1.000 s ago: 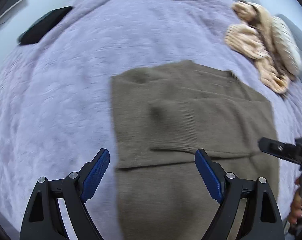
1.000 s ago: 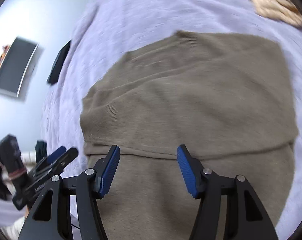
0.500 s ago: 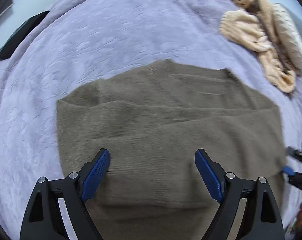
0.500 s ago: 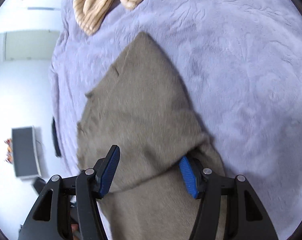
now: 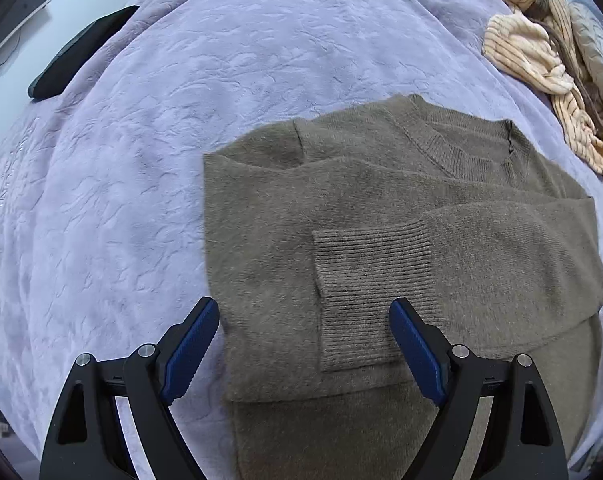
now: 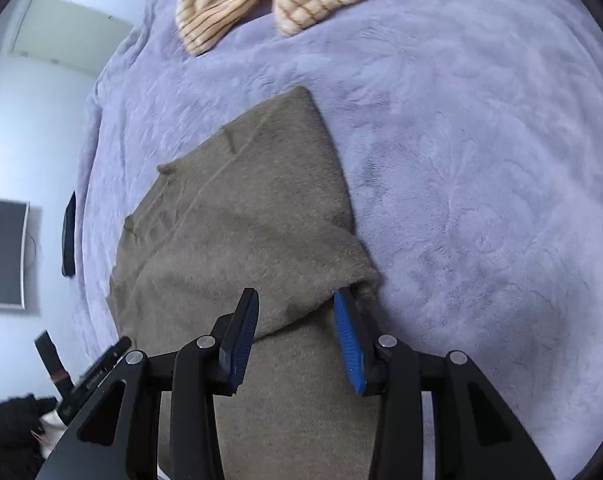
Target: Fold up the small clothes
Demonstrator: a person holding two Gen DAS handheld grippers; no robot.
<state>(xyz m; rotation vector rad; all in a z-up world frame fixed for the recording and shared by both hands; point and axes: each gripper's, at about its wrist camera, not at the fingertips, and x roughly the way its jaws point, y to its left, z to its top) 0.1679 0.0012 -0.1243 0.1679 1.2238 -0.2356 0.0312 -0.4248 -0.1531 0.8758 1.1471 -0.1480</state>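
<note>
I have the olive sweater (image 5: 381, 216) lying flat on the lilac blanket (image 5: 149, 168) of the bed, both sleeves folded across the chest, one ribbed cuff (image 5: 361, 296) uppermost. My left gripper (image 5: 305, 346) hangs wide open over that cuff, holding nothing. My right gripper (image 6: 297, 336) has just been closing at the sweater's side edge, with a fold of knit between its jaws; I think the pads are not pressing yet, though the fabric hides one tip. The risk: it may catch only the top layer, so lifting would peel the sleeve loose and spoil the fold. If the left descends here, it may drag the cuff askew. The striped cream clothes (image 5: 541, 64) lie well apart.
</note>
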